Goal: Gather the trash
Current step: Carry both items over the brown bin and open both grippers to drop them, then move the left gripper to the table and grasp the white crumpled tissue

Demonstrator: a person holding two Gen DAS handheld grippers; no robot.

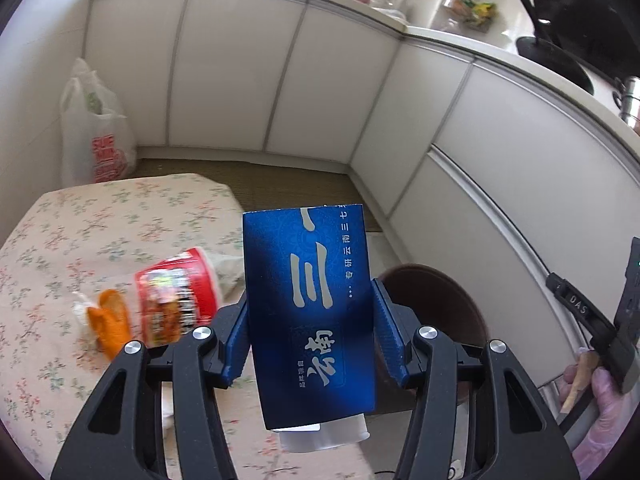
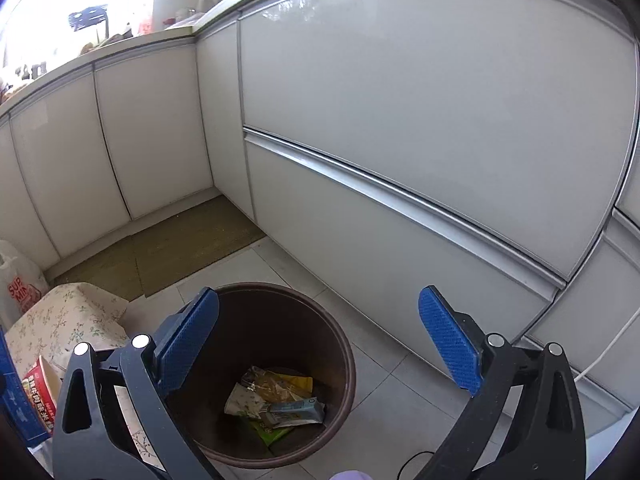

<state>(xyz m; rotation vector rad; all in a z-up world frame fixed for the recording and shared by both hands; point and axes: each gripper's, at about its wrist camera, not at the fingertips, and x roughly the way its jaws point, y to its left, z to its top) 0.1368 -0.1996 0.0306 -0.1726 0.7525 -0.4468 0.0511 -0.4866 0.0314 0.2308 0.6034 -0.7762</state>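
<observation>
1. On our far left, a red paper instant-noodle cup [image 1: 176,296] lies on its side on the floral-cloth table [image 1: 80,232], beside an orange peel [image 1: 110,322].
2. Our left gripper [image 1: 310,332] has its blue pads pressed against both sides of a blue rectangular cardboard box [image 1: 310,312], held upright above the table edge.
3. The round brown plastic trash bin [image 2: 340,344] stands on the tiled floor, wrappers [image 2: 276,400] at its bottom.
4. Our right gripper [image 2: 324,344] hangs over the bin with jaws spread wide, holding nothing.
</observation>
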